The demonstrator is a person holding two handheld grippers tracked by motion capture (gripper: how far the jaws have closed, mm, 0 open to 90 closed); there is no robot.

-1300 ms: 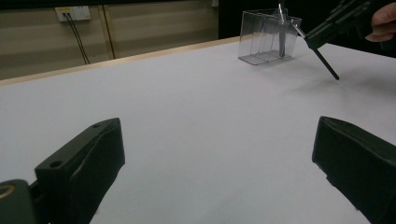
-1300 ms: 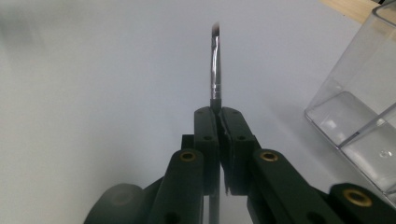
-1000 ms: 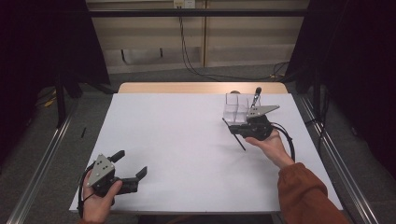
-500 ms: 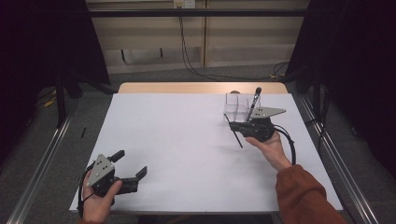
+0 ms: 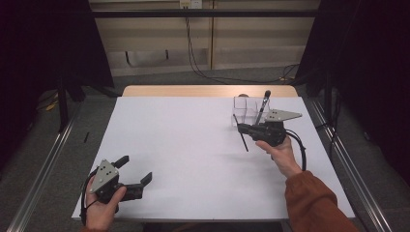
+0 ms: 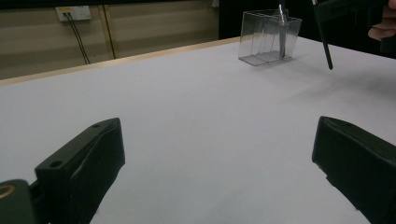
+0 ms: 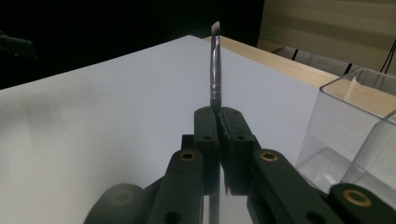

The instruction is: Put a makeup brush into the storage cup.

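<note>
My right gripper (image 5: 245, 129) is shut on a thin dark brush (image 5: 240, 133), clamped near its middle, just in front of a clear plastic organiser box (image 5: 244, 112) at the table's far right. In the right gripper view the brush (image 7: 215, 70) rises from between the closed jaws, with a metal ferrule and a slanted tip, and the box (image 7: 355, 121) stands close at the right. A second dark brush (image 5: 263, 105) stands tilted in the box. My left gripper (image 5: 135, 169) rests at the near left, open, nothing between its jaws. From the left gripper view the box (image 6: 268, 37) and the hanging brush (image 6: 323, 39) lie far off.
A white sheet (image 5: 193, 145) covers the table, with a wooden edge (image 5: 208, 91) at the back. Metal rails run along both sides of the table. Cables hang down the wall behind it.
The right gripper has shifted slightly by the box, and the held brush now lies at a steeper slant, its far end nearer the box. The left hand has stayed put.
</note>
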